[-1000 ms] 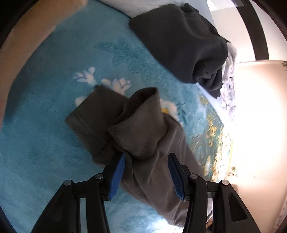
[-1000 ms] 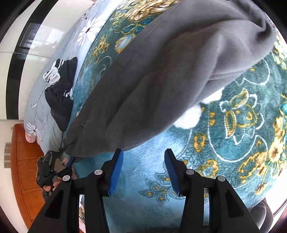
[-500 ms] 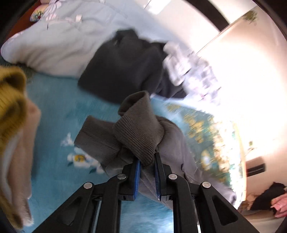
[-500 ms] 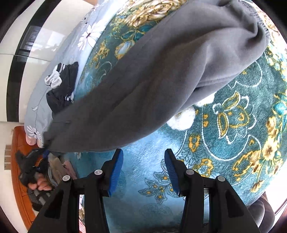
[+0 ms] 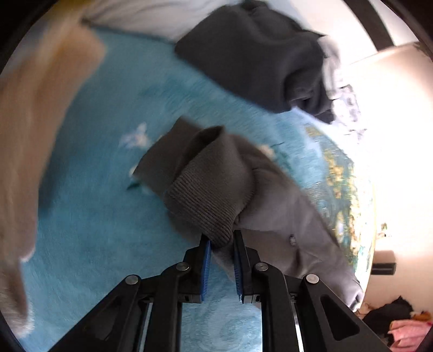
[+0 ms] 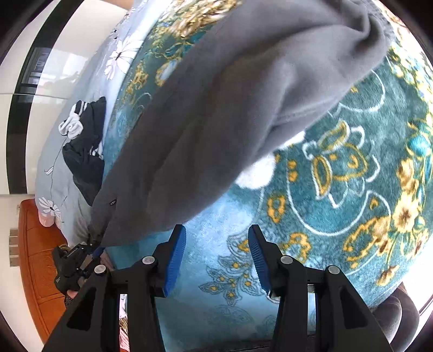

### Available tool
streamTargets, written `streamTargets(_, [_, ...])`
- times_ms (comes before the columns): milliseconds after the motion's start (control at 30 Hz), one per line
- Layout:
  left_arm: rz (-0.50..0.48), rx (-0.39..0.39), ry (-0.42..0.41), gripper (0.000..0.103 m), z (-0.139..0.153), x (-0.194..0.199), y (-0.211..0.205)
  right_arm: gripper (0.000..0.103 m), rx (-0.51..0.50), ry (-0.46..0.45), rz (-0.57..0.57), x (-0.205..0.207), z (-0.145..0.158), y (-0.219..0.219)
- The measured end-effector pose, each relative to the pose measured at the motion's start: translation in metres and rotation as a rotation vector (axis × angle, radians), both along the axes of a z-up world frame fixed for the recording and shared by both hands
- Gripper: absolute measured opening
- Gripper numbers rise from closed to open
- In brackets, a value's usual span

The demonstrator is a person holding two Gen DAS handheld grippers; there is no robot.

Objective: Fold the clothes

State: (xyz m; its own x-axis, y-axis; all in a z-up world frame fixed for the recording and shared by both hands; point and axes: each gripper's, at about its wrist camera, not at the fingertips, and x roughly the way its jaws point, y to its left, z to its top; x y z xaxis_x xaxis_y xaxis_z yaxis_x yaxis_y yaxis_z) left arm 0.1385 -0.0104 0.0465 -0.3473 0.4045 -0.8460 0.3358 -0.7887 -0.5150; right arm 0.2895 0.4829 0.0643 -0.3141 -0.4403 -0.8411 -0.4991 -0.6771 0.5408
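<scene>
A: What lies at the far left?

B: In the left wrist view, a blurred tan fabric (image 5: 35, 135) with a soft look runs down the left edge, over the fluffy turquoise blanket (image 5: 94, 216).

A: And the middle?

B: The grey garment (image 5: 270, 205) lies across the blanket. Its ribbed knit cuff (image 5: 205, 205), thick and rounded, is pinched between the blue ridged pads of the left gripper (image 5: 220, 260); the jaws have just been closing and now stand narrow with the cuff between them. Smooth fleece trails away to the right of the cuff.

A: Farther off?

B: A dark charcoal garment (image 5: 257, 54), bunched in a heap, sits beyond, partly on a pale quilt (image 5: 140, 13).

A: The other view?

B: At the left, a black and white bundle (image 6: 84, 151) rests on a grey flowered quilt (image 6: 54, 173). The grey garment (image 6: 243, 113) stretches in a broad band from lower left to upper right. The blanket (image 6: 338, 189) here is teal with gold and white flower outlines. The right gripper (image 6: 216, 257) hovers near, its jaws moderately apart with nothing between them, just below the garment's edge.
</scene>
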Motion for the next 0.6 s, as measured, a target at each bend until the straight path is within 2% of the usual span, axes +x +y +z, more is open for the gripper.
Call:
streamTargets(67, [-0.01, -0.001, 0.027, 0.018, 0.008, -0.005, 0.003, 0.049, -0.002, 0.01, 0.013, -0.004, 0.002, -0.004])
streamTargets(200, [-0.008, -0.052, 0.008, 0.018, 0.003, -0.008, 0.011, 0.049, -0.013, 0.012, 0.036, -0.007, 0.0, -0.013])
streamTargets(367, [-0.012, -0.107, 0.164, 0.014, 0.04, -0.009, 0.011, 0.049, -0.015, -0.013, 0.027, -0.002, -0.008, -0.011])
streamTargets(467, [0.045, -0.149, 0.242, 0.013, 0.057, -0.012, -0.003, 0.049, -0.011, -0.017, 0.008, 0.0, -0.008, -0.004])
streamTargets(533, [0.028, -0.151, 0.183, 0.013, 0.036, -0.018, -0.011, 0.049, -0.011, -0.009, -0.002, 0.002, -0.006, 0.0])
streamTargets(600, [0.01, -0.166, 0.088, 0.013, 0.008, -0.021, -0.012, 0.049, -0.015, -0.007, -0.009, 0.002, -0.007, 0.003])
